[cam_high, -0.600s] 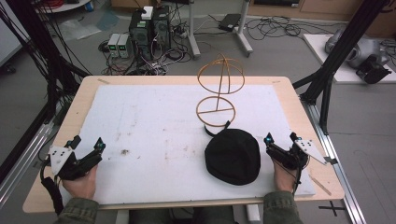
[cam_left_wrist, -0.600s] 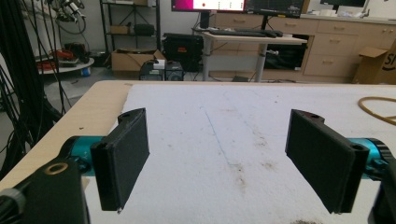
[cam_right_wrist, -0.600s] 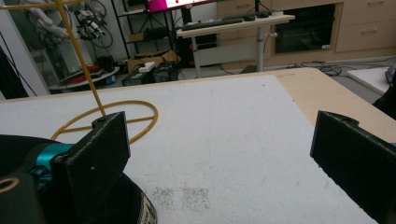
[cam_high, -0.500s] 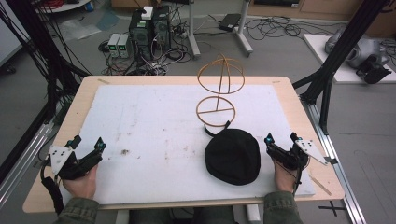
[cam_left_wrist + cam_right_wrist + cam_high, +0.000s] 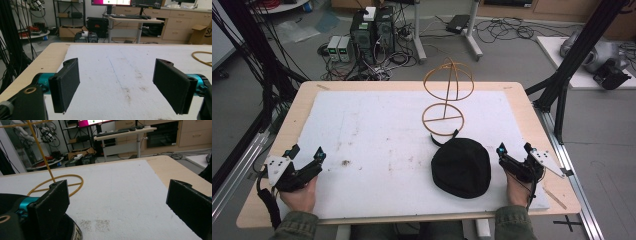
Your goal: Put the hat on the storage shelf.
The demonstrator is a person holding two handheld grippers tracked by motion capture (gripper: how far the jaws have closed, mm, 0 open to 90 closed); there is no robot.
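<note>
A black cap (image 5: 461, 166) lies on the white mat (image 5: 377, 130) near the front, right of centre. Behind it stands a yellow wire hat stand (image 5: 447, 100) with a ring base and a domed top; its base ring (image 5: 62, 182) also appears in the right gripper view. My right gripper (image 5: 514, 149) rests just right of the cap, jaws wide apart and empty; the cap's edge (image 5: 67, 230) lies by its left jaw. At the front left corner my left gripper (image 5: 306, 152) is open, and its own view (image 5: 117, 85) has only bare mat between the jaws.
The wooden table (image 5: 532, 115) edges the mat on all sides. Black frame posts (image 5: 562, 85) rise at the table's right and left. Computers and cables (image 5: 367, 35) sit on the floor beyond the far edge.
</note>
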